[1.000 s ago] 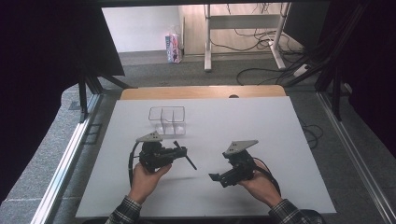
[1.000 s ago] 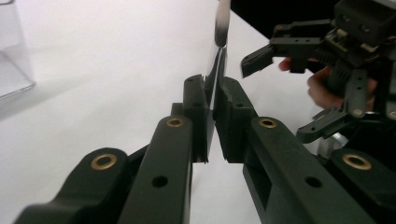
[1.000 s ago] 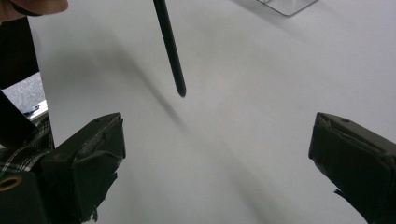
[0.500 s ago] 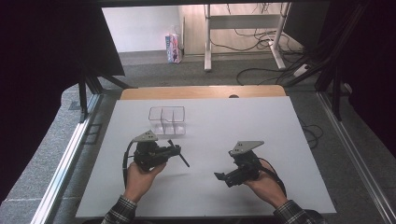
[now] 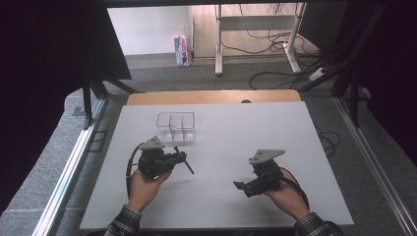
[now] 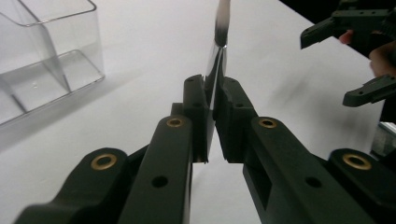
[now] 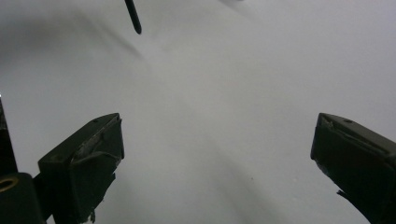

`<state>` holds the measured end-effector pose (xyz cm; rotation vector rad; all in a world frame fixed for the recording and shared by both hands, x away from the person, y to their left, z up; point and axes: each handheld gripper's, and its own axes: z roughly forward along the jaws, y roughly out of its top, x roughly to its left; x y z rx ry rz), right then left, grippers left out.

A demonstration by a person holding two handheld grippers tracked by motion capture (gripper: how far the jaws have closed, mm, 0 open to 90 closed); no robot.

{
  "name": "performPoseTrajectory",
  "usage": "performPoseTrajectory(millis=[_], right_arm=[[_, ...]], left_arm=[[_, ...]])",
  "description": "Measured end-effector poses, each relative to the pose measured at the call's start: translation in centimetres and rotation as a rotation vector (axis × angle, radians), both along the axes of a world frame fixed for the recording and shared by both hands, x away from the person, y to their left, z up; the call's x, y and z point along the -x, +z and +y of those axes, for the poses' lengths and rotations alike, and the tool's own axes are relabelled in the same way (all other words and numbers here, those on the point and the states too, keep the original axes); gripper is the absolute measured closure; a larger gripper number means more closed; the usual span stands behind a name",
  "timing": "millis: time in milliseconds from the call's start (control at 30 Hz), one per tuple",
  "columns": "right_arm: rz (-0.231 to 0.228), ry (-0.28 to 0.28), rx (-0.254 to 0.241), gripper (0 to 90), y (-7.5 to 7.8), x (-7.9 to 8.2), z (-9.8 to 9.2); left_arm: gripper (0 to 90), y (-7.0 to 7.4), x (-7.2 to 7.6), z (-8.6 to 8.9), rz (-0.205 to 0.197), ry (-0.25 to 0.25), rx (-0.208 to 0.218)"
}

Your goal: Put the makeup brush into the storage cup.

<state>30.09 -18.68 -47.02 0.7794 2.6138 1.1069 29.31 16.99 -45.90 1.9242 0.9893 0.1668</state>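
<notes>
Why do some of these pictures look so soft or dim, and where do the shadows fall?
High view: evenly lit white table, dark surroundings, faint shadows beneath both grippers. Left gripper view: the thin dark pen clamped in the left gripper blurs toward its pale-glared tip; the clear plastic divided box glints along its edges. Right gripper view: dim, greyish, soft shadow top left, the right gripper open.

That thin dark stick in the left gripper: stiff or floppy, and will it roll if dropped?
Probably stiff: the stick juts straight past the left gripper without sagging. Its slim, round look suggests it is light and may roll on the smooth white table. Its glossy shaft could slip or pivot between the pads.
</notes>
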Motion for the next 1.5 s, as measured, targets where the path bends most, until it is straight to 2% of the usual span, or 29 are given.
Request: performPoseTrajectory(millis=[167,300,533,1000,1233,1500], right_arm=[[-0.003,-0.017,0.017,2.2,-0.1,0.1,-0.7],[0.0,-0.039,0.033,2.1,-0.2,0.3,-1.8],[0.003,-0.054,0.045,2.1,-0.4,0.4,-2.4],[0.019,-0.116,0.048,1.5,-0.6,0.5,-4.9],[0.022,-0.141,0.042,0.6,-0.7,0.7,-5.7],[0.03,-0.156,0.04,0.0,-0.8,0.9,-6.3]], left_arm=[[83.3,0.2,-0.1,0.4,-0.006,0.021,-0.038],[83.2,0.3,-0.3,0.9,-0.007,0.037,-0.043],[83.1,0.5,-0.7,1.5,-0.015,0.064,-0.065],[83.1,1.4,-1.7,2.4,-0.037,0.098,-0.076],[83.1,2.0,-2.4,2.5,-0.039,0.109,-0.062],[83.1,2.6,-3.1,2.8,-0.047,0.126,-0.072]])
